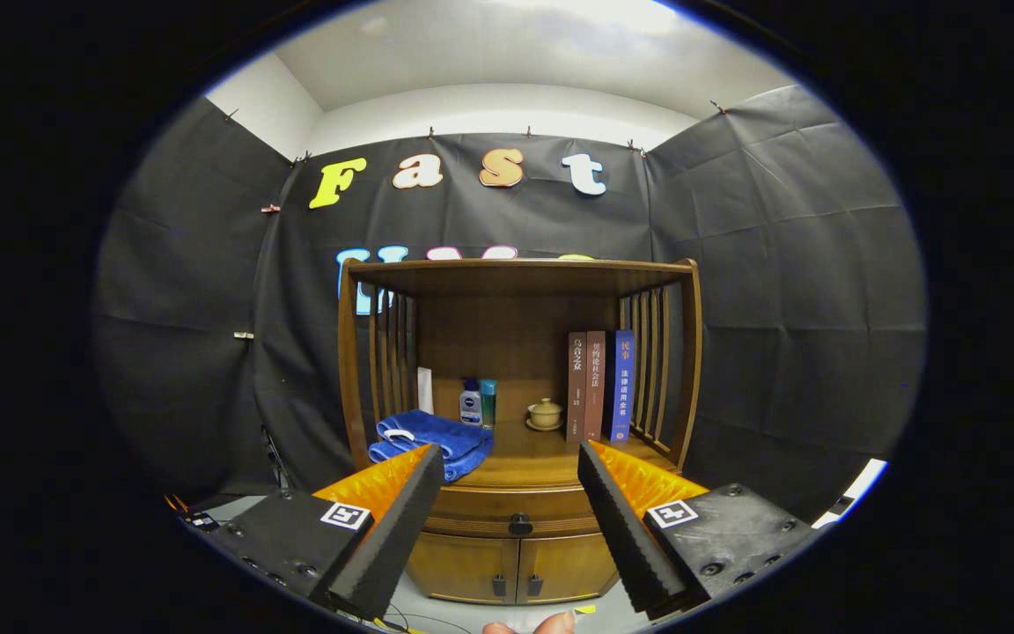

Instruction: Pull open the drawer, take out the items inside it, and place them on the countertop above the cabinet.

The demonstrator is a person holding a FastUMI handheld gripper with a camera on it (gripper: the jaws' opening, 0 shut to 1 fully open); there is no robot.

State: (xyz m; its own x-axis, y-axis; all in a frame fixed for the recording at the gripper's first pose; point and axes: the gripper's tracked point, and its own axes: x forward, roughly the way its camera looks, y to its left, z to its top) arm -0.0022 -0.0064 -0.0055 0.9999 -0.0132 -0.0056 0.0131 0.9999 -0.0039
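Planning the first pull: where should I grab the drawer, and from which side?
Take the small dark knob at the middle of the drawer front, coming straight in from the front. It is the front's one protruding part. The hand-held gripper is open, fingers either side of it, not touching.

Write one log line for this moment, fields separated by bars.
gripper open, nothing held | fingers flank drawer knob | drawer closed | phase: approach

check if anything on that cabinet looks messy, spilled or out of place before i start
Nothing stands out. The drawer is shut, the blue towel lies folded, the books stand upright, and the gripper is open, clear of the knob.
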